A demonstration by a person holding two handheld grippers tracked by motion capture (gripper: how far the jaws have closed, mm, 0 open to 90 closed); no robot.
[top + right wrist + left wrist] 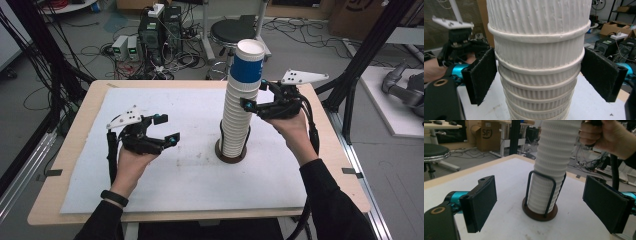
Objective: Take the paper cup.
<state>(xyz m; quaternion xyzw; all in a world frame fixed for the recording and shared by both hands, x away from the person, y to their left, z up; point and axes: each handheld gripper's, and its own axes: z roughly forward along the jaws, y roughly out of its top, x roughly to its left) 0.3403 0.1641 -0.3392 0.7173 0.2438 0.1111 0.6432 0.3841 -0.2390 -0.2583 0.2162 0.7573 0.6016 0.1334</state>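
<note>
While its jaws stand wide apart around the upper ribs without gripping, the right gripper (254, 95) flanks the paper cup stack (238, 110) in a wire holder (540, 195); the left gripper (167, 130) gapes empty, well apart.

Both tongs gape wide: left tongs (166, 129) low, right tongs (254, 95) raised.

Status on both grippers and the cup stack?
Right gripper open, jaws straddling cup stack. Left gripper open, off to the side. Stack upright in wire holder.
</note>
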